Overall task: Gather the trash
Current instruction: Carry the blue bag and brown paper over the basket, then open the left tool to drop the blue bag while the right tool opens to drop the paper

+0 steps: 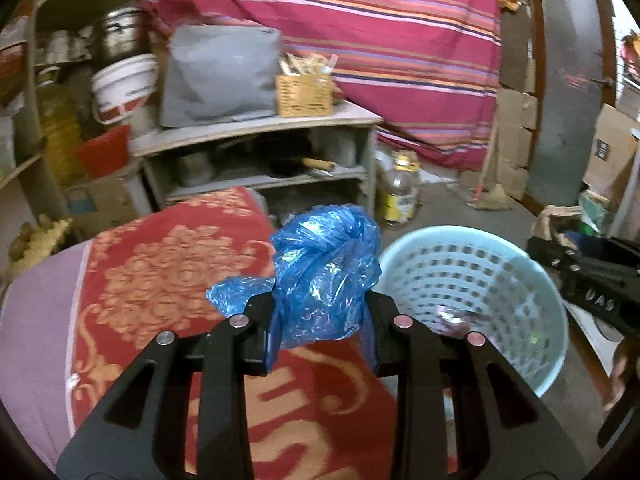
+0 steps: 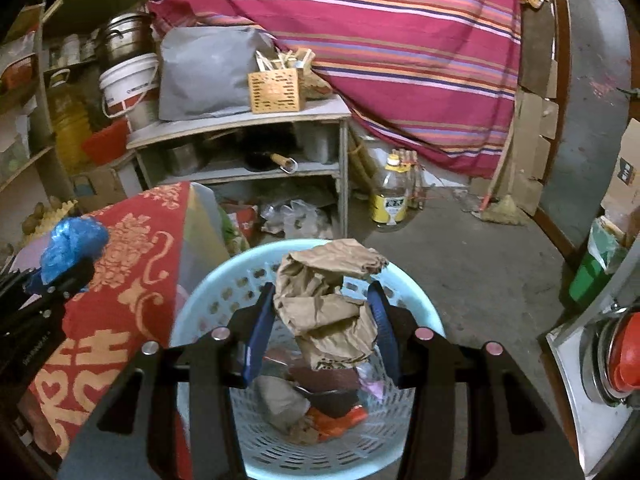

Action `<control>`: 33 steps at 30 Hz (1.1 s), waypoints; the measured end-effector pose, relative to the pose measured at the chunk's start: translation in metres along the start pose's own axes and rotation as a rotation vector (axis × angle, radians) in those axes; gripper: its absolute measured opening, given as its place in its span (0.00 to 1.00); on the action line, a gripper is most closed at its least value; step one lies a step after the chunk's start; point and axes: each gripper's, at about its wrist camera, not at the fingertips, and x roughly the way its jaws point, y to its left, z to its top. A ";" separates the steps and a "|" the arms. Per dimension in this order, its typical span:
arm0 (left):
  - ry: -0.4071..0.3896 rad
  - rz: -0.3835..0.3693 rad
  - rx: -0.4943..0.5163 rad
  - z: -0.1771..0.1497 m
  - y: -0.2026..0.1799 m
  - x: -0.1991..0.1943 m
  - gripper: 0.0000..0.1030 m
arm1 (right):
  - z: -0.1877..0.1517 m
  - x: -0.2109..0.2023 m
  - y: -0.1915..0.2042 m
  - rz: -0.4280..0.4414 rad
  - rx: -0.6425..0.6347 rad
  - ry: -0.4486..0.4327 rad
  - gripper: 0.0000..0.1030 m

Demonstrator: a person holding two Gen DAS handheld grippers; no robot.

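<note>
On the left, the left tongs [image 1: 320, 316] are clamped on a crumpled blue plastic bag [image 1: 324, 276], carried above the red patterned cloth [image 1: 160, 280] and short of the pale blue perforated basket [image 1: 472, 280], which stands on the floor just beside the cloth's edge. The bag bulges upward out of the tongs with a loose flap hanging out to the left; its long axis runs roughly upright, away from the camera, though the crumpling makes that only a rough call. If the bag were let go here, I judge it would land on the cloth or catch the basket's rim, and the thin film could also cling to a pad instead of falling. Further right, the right tongs [image 2: 326, 332] grip a wad of crumpled brown paper [image 2: 328, 304] directly over the basket's mouth, above trash already lying in its bottom. The wad's long axis stands roughly upright between the pads, its top fold leaning right. The paper is light and springy, so on release it may snag on a pad or bounce off the pile toward the rim.
</note>
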 end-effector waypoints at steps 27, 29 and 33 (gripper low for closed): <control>0.033 -0.117 -0.006 0.001 -0.045 0.026 0.83 | 0.000 0.006 -0.042 -0.059 0.066 0.019 0.45; 0.002 -0.083 -0.018 0.001 -0.034 0.014 0.90 | 0.000 0.005 -0.039 -0.057 0.062 0.018 0.45; -0.040 -0.041 -0.061 0.003 -0.012 -0.006 0.94 | -0.001 0.009 -0.029 -0.045 0.054 0.027 0.45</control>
